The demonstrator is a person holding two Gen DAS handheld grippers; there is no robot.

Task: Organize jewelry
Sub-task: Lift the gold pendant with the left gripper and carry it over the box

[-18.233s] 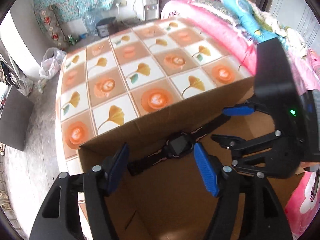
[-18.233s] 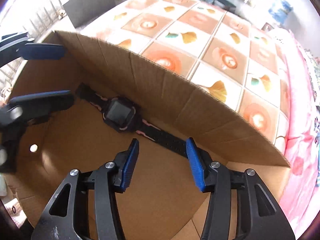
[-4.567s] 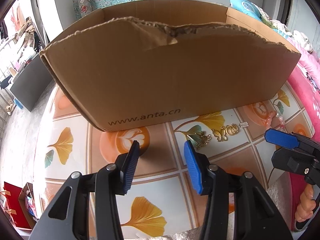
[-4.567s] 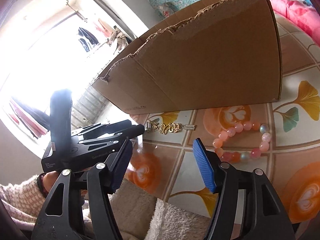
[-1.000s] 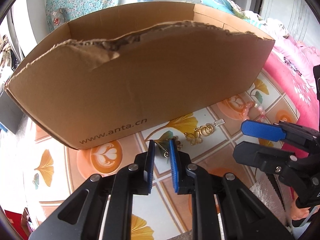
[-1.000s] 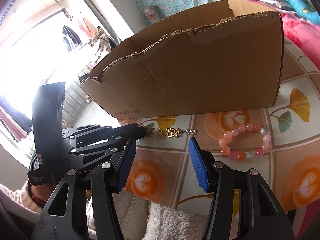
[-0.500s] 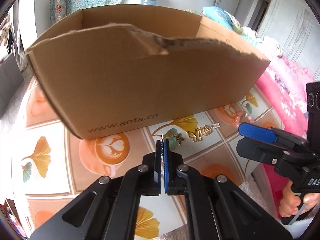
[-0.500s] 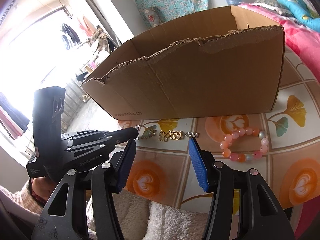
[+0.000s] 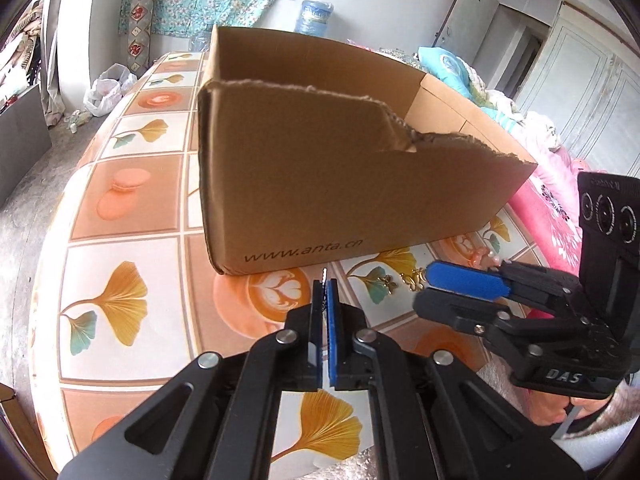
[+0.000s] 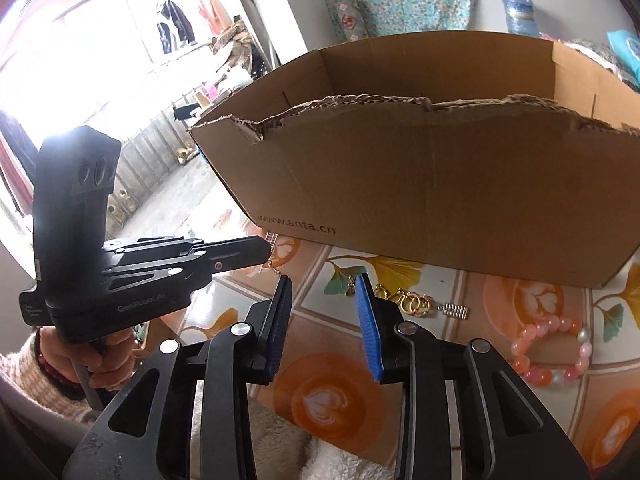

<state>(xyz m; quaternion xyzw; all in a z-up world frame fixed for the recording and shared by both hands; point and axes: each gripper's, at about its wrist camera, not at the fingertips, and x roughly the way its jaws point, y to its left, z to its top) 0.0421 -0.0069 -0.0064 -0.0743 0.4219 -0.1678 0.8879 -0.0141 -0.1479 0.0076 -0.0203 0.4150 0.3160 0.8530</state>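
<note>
My left gripper (image 9: pixel 324 284) is shut on one end of a gold chain and holds it lifted beside the cardboard box (image 9: pixel 340 184). In the right wrist view the left gripper (image 10: pixel 264 254) shows a silver clasp (image 10: pixel 273 242) at its tips, and the gold chain (image 10: pixel 408 300) trails down to the tabletop. A pink bead bracelet (image 10: pixel 550 350) lies on the table at the right. My right gripper (image 10: pixel 324 292) is open and empty, just above the chain's lying part. The box's inside is hidden.
The table has a tiled cloth with ginkgo leaves and latte cups (image 9: pixel 120 300). A pink bed (image 9: pixel 552 208) stands to the right. White fleece (image 10: pixel 288 440) lies at the table's near edge. A water bottle (image 9: pixel 316 16) stands behind the box.
My left gripper has closed on the gold chain's end and lifted it up and left, toward the box's left corner. My right gripper has stayed open and moved closer to the chain.
</note>
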